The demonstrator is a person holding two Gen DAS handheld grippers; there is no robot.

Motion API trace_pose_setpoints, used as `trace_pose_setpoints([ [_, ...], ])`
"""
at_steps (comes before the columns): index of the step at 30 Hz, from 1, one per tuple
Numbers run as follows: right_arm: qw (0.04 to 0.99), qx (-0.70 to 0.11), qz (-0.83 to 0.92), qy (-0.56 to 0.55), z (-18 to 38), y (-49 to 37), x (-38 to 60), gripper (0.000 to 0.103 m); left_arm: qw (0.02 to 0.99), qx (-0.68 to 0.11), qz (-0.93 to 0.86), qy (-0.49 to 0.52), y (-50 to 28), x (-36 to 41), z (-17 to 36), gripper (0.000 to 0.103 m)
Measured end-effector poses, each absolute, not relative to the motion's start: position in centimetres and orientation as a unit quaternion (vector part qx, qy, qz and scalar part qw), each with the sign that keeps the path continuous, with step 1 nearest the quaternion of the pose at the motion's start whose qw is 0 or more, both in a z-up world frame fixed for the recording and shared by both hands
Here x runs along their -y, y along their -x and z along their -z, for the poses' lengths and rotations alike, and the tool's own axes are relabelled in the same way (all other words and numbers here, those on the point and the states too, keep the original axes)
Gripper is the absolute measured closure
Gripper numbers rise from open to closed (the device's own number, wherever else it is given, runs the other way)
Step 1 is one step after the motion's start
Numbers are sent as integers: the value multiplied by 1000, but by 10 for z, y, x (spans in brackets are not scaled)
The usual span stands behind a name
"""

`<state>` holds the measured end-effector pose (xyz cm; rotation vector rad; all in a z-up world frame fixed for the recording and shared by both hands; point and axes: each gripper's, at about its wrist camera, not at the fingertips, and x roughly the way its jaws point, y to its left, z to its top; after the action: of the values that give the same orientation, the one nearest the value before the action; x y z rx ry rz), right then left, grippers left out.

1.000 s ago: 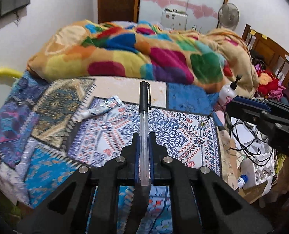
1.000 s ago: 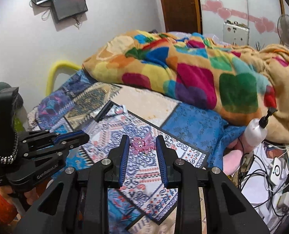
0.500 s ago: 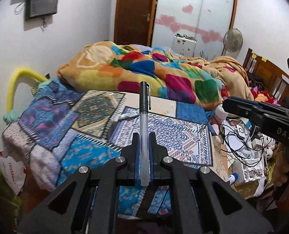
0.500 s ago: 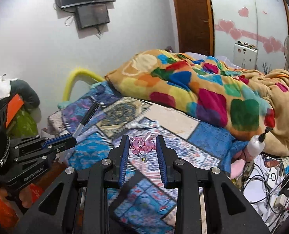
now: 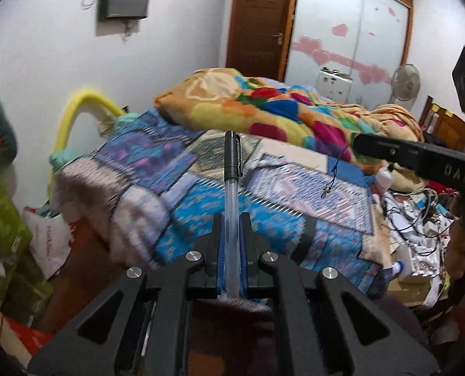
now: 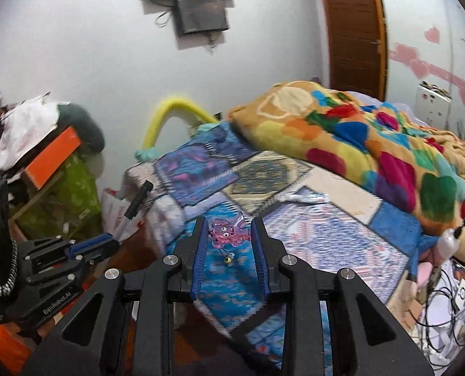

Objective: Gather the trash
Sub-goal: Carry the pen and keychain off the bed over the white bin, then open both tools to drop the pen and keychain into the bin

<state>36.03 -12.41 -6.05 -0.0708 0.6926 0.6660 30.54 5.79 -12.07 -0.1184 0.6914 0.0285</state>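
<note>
Clear-barrelled pen (image 5: 232,219) clamped in left hand-held gripper (image 5: 232,235), above bed (image 5: 201,219) edge. Right hand-held gripper (image 6: 229,235) pinches pink octopus charm (image 6: 227,232), its string dangling.

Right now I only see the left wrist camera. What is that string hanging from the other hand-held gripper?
Observer: It hangs from a pink see-through octopus charm. The right hand-held gripper is pinching it between its fingers.
Operator: Ooh, an octopus! And what is on top of the orange thing at my left edge?
Observer: That is an orange box lying tilted in a messy pile. A crumpled white cloth sits on top of it.
</note>
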Motion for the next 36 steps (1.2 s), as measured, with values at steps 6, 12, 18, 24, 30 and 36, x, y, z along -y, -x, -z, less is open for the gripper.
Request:
trace_pose_setpoints([
  [6,862,-349,-363,54,78,-344,72,78,933,-350,-52,60,-276,-94,140,96],
  [12,831,-379,-403,58,103,-333,20,78,923,-365,-83,90,-256,-136,165,96],
  [18,797,-418,-429,74,135,-324,-30,78,903,-397,-116,118,-244,-177,205,96],
  [24,765,-459,-441,99,173,-319,-75,78,871,-442,-140,161,-237,-217,259,96],
  [30,736,-493,-447,123,207,-317,-114,78,838,-484,-163,192,-228,-249,312,96],
  [36,703,-515,-467,146,227,-313,-146,66,819,-504,-175,210,-224,-264,337,96],
])
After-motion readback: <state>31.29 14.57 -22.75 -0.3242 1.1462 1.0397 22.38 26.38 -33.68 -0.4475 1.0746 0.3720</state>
